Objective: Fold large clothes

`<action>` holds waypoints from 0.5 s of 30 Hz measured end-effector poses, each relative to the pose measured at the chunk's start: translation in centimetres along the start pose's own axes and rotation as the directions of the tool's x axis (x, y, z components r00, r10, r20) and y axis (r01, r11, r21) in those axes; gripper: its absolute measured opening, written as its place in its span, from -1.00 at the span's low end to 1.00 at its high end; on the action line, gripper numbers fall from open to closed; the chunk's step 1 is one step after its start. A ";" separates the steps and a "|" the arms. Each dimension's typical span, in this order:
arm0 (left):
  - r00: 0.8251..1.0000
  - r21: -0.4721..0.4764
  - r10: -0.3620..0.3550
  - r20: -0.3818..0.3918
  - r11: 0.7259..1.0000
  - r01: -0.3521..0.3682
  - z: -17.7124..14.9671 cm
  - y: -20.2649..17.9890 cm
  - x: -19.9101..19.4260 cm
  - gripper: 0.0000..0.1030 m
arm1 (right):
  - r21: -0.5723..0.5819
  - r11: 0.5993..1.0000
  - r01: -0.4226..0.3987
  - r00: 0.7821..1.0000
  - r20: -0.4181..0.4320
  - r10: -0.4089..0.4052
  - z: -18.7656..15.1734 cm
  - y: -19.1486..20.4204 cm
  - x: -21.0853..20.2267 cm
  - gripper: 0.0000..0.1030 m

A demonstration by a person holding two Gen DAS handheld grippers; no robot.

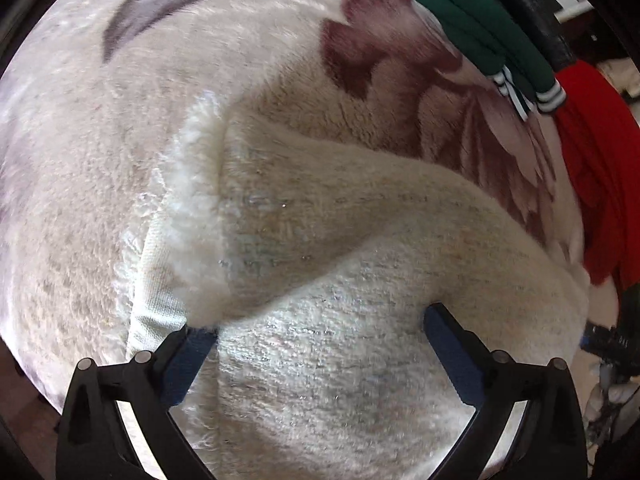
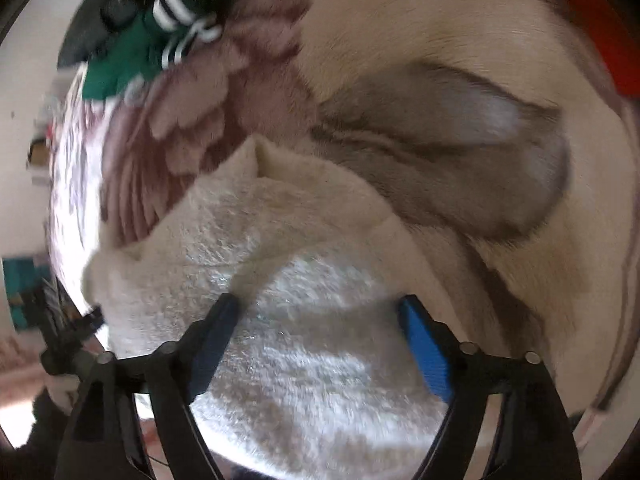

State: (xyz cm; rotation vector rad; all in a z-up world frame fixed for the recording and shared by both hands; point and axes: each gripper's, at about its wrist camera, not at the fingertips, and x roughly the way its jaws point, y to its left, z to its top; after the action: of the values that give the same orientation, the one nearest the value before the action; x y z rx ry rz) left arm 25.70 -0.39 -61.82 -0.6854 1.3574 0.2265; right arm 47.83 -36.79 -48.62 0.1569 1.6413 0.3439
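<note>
Hovering over the cream fluffy knitted sweater (image 1: 360,320), which lies part-folded on the pale plush floral blanket (image 1: 100,180), the left gripper (image 1: 320,332) and right gripper (image 2: 320,312) both stand spread wide, pinching nothing. A fold looks just laid; the next move likely calls for pinching 1 free edge, perhaps the turned-up hem.

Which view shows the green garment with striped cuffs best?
The left wrist view: the green garment is sharp there, its striped cuffs clear. In the right wrist view it is blurred and partly cut off.
</note>
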 end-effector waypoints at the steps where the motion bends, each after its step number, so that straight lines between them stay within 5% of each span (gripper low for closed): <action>1: 1.000 -0.005 0.013 0.012 1.000 -0.013 -0.1 -0.2 0.0 1.00 | 0.000 1.000 0.001 1.000 -0.009 -0.001 0.1 -0.1 0.1 0.69; 4: 0.999 0.011 0.045 0.029 0.999 -0.045 -0.3 -1.1 0.4 1.00 | 0.006 1.000 -0.009 1.000 0.021 0.009 0.5 -0.4 -0.4 0.55; 6: 0.998 0.026 0.045 0.042 0.999 -0.046 -0.5 -1.2 0.3 1.00 | 0.012 1.000 0.009 0.998 0.057 -0.009 0.3 -0.8 -1.3 0.04; 8: 0.998 0.046 0.044 0.038 0.998 -0.046 -0.6 -1.3 0.2 1.00 | 0.047 0.999 -0.016 0.996 0.093 0.012 -0.1 -1.7 -2.5 -0.13; 11: 0.999 0.067 0.041 0.018 0.997 -0.042 -0.6 -1.3 -0.5 1.00 | 0.050 0.997 -0.064 0.992 0.115 0.058 0.0 -2.2 -3.6 -0.11; 15: 1.000 0.032 -0.022 0.013 0.999 0.021 -0.6 -0.3 -2.3 1.00 | -0.023 0.991 -0.134 0.985 0.107 0.136 1.9 -1.7 -3.1 0.48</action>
State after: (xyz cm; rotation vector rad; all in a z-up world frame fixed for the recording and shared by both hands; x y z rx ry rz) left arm 24.81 -0.47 -59.53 -0.6702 1.3374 0.1914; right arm 50.24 -39.03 -46.35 0.2715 1.5235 0.4444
